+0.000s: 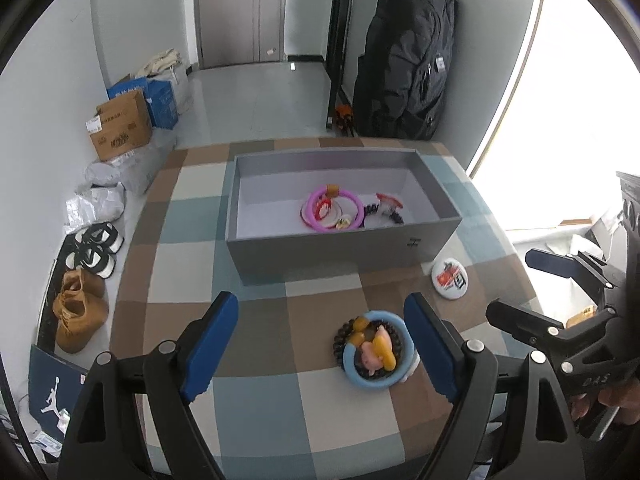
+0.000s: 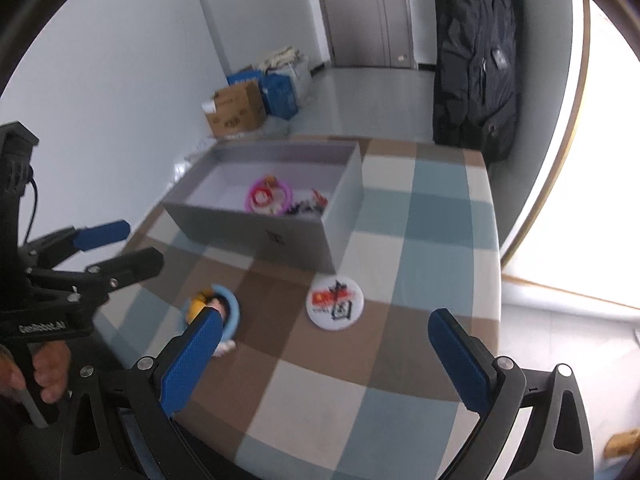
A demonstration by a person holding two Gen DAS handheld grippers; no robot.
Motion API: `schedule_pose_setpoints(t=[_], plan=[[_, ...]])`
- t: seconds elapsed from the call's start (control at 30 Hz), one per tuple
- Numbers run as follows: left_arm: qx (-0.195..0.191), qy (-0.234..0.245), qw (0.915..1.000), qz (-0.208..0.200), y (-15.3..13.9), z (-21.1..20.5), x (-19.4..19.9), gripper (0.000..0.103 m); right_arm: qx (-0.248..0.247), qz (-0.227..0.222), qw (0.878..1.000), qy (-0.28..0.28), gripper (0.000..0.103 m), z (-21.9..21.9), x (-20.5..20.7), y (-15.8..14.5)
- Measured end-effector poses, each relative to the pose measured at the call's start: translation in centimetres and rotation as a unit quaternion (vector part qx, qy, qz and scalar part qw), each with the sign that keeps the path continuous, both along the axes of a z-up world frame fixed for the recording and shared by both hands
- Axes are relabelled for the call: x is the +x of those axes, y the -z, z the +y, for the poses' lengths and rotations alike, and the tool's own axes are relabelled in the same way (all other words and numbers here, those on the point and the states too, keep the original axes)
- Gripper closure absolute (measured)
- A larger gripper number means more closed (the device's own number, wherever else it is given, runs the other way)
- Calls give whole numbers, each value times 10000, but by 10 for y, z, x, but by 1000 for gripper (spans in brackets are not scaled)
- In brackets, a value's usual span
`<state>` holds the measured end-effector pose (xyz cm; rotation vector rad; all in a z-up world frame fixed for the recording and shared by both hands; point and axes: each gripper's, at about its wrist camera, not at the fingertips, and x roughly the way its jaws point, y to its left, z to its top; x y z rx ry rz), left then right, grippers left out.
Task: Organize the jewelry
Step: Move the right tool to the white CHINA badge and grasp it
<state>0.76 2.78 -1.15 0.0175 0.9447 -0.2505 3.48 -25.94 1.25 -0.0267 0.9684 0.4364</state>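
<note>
Okay, left wrist view first. Left gripper hangs over the checked tablecloth, jaws wide apart, nothing between them. Just inside its right finger sits a blue bangle with a dark bead bracelet and some amber and pink charms piled in and on it. That heap is loose, not tied together as far as I can tell. A white round badge lies flat on the cloth, just beside the front corner of the grey box. Inside the box: a purple bangle, another dark bead string, small bits, details too small. Right gripper shows at the right edge, spread open, empty.

Right wrist view, blurry. Right gripper open wide over the cloth, holding nothing; the badge lies ahead between its fingers, the blue bangle partly hidden behind its left finger. The left gripper appears at the left, open.

Handling guess: bangle looks rigid, light, smooth, probably plastic, so pinch across the rim, one pad inside, one outside; it may slip. Bead bracelet likely floppy and could slide off if the bangle tips, so keep it level. Badge is thin and flat on soft cloth, hard to get under; grip opposite edges.
</note>
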Motion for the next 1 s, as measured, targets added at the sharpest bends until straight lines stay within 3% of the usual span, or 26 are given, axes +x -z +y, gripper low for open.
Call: schedule_pose_setpoints(t=[0.23,0.5,0.67,0.73,0.87,1.0], plan=[[-88,-81,9997,234,7,7,4,21,-235,312,9992,0,0,2,5,19],[-95,-82,9992,388,14,9,6,21,-485,262,9985,-22,2,11,14,29],[-87,-22,9989,462,18,8,7,21,-531,260,9982,-104,9,21,23,36],[-36,-23,9990,442,18,9,7,21,-606,267,9977,-140,18,25,25,39],[-70,-38,9990,449,17,13,7,21,-808,143,9964,-191,20,32,27,42],[-161,-20,9987,482,16,14,7,21,-948,-4,9952,-251,31,37,26,43]])
